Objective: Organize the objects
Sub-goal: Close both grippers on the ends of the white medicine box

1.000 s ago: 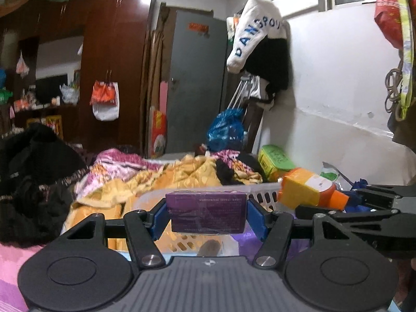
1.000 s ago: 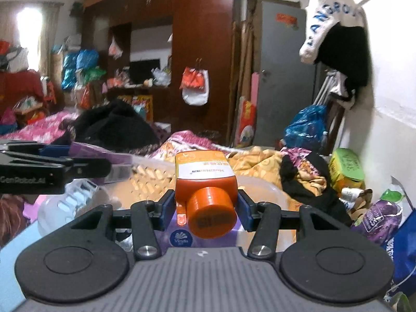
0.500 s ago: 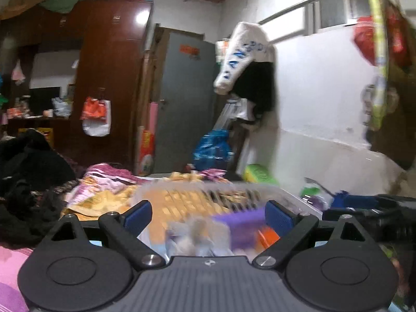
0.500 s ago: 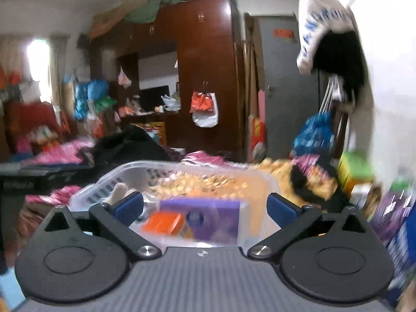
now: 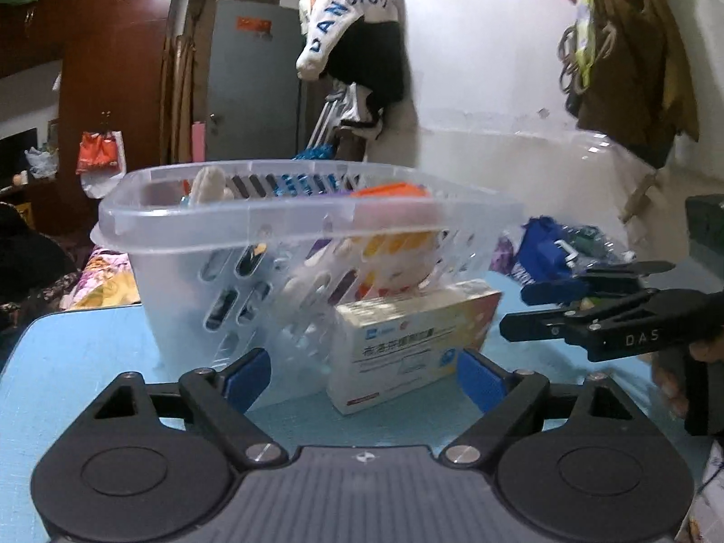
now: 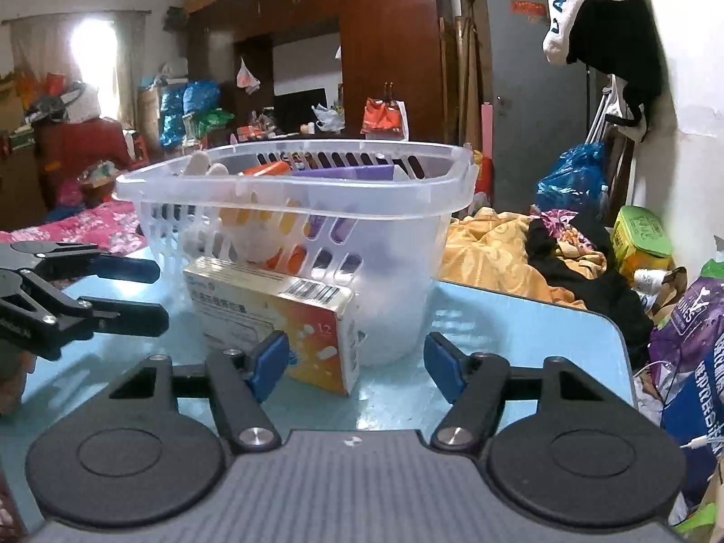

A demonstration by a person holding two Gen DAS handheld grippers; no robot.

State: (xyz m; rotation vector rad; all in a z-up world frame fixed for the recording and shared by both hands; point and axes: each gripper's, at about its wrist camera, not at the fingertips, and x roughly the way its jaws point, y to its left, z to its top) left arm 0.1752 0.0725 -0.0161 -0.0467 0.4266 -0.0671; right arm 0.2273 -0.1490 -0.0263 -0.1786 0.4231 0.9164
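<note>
A clear plastic basket stands on the blue table and holds an orange bottle, a purple box and other items. A white and orange medicine box leans against the basket's near wall; it also shows in the right wrist view. My left gripper is open and empty, low over the table just before this box. My right gripper is open and empty, close to the box's orange end. Each gripper shows in the other's view, the right and the left.
Heaped clothes and a yellow blanket lie behind the table. Bags and packets crowd the right edge by the white wall. A dark wardrobe and a grey door stand at the back.
A second ago the left gripper held the purple box and the right held the orange bottle above the basket. Both are now let go into the basket, and both grippers have opened and dropped low.
</note>
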